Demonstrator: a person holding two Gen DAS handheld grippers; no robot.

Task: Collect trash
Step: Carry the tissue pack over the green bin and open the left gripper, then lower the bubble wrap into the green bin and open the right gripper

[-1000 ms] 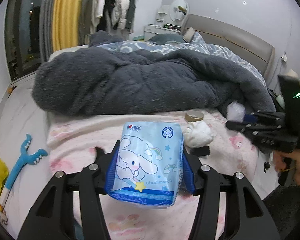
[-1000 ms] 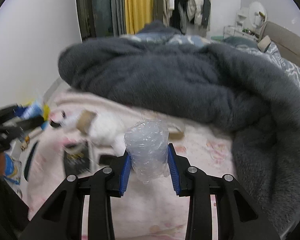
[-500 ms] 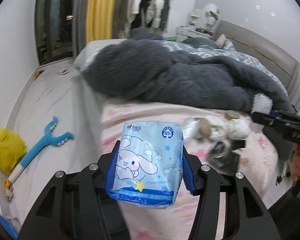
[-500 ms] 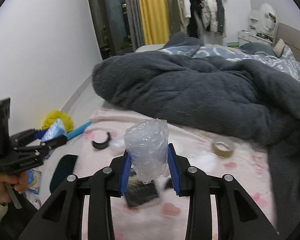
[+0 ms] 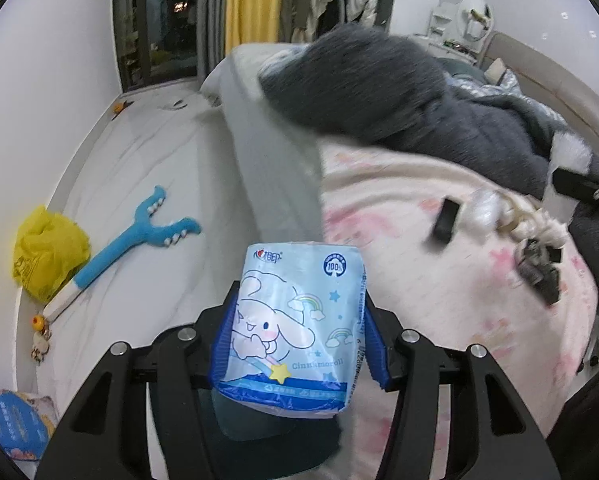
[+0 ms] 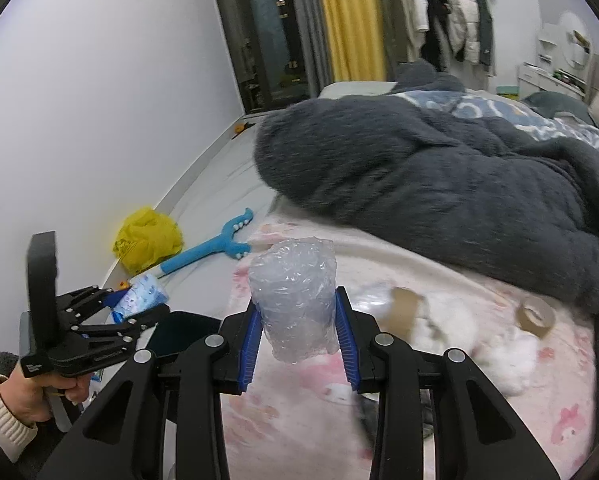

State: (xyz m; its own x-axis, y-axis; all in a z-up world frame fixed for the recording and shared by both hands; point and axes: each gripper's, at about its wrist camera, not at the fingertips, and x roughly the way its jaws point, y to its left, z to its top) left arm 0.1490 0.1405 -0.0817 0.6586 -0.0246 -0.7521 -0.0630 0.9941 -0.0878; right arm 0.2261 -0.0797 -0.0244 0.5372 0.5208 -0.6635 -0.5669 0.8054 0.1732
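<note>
- A light-blue tissue pack printed with a cartoon rabbit-eared character is clamped between the blue pads of the left gripper; the jaws are closed on its two sides, and the pack is held upright, off the bed.
- In the right wrist view the same left gripper is seen at the lower left, gripped by a hand with a cream ribbed cuff, and it is held out past the bed's near left edge, above the floor.
- A crumpled wad of clear bubble wrap is pinched between the blue pads of the right gripper; its jaws are closed on the wad, which is carried above the pink-printed sheet near the bed's left edge.
- On the sheet, toward the bed's right side, a roll of brown tape, a cardboard tube and white crumpled tissue are seen; they are blurred.
- A dark grey fleece blanket is piled across the far half of the bed.
- On the floor beside the bed's left edge a blue toothed stick is laid next to a yellow plastic bag.
- A dark, rounded object is partly seen beside the bed's near left corner, below the grippers; what it is cannot be told.
</note>
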